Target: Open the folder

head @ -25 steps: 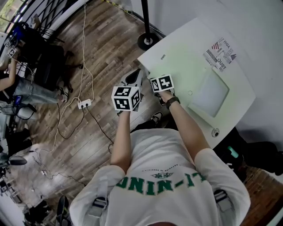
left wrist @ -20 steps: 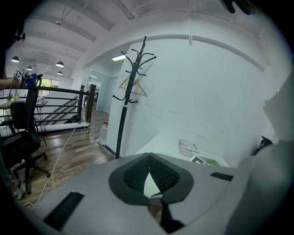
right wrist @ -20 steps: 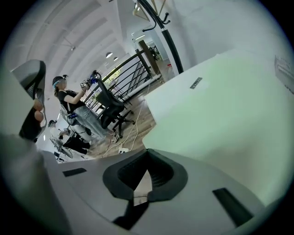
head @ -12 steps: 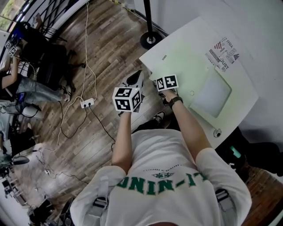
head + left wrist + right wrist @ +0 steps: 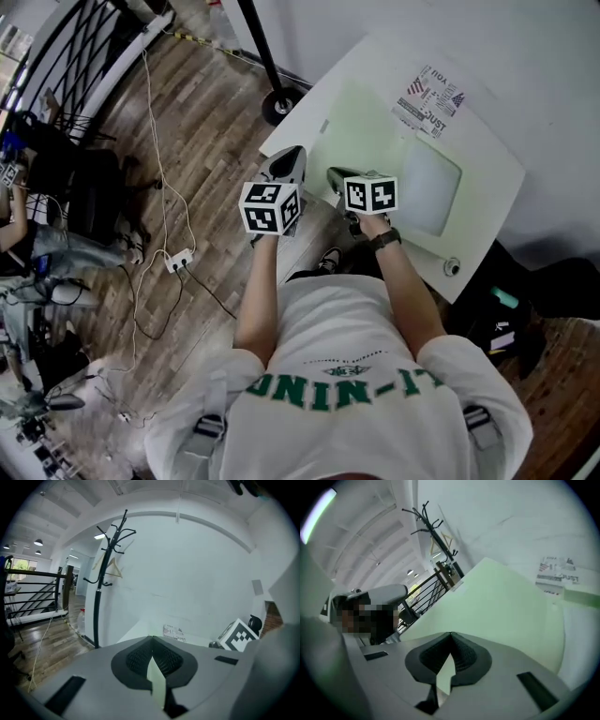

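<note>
Folder (image 5: 427, 197) lies right of both closed jaws, apart.

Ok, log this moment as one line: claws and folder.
left claw: shut, empty | right claw: shut, empty | folder: flat on table, untouched by either claw

From up top, the person wore a white T-shirt (image 5: 337, 375) and held both arms out front. The left gripper (image 5: 292, 155) and right gripper (image 5: 332, 173) sat side by side over the near edge of the white desk (image 5: 361, 112), close to its left corner. Neither touched the folder (image 5: 427, 195). That lay flat toward the desk's right side, between a printed sheet (image 5: 431, 98) by the far edge and a small round thing (image 5: 452, 267) at the near corner. Off the desk was wood floor (image 5: 202, 122), with a stand's round base (image 5: 279, 101) just beside the left corner and a power strip (image 5: 178, 260) trailing cables.
</note>
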A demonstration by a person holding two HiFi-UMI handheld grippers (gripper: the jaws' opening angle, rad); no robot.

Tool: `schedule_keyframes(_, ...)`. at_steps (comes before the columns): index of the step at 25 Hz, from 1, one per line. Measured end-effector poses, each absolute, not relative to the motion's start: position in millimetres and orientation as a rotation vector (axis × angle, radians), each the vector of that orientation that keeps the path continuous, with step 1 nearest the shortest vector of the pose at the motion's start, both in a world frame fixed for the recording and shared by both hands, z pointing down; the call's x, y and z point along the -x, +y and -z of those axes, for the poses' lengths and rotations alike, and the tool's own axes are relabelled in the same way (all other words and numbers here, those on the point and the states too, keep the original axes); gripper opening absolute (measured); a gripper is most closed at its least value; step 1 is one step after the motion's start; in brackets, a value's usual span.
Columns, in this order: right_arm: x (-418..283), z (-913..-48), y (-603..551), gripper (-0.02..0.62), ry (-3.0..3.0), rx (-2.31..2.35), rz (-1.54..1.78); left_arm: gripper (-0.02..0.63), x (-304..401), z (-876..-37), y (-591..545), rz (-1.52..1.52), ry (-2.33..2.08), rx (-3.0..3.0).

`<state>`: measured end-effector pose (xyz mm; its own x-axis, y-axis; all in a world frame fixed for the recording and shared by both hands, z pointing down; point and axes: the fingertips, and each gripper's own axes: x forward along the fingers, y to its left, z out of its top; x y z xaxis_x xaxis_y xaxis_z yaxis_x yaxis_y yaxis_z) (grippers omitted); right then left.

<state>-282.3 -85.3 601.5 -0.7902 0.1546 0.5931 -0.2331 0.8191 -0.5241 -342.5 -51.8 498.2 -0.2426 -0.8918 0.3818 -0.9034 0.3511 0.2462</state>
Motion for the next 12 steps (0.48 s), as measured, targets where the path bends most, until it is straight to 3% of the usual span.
schedule_keyframes(12, 148.9, -488.2, -242.5, 0.014, -2.617, -0.766, -0.526, 0.014, 271.8, -444.1, -169.5, -0.133, -2.032, -1.943)
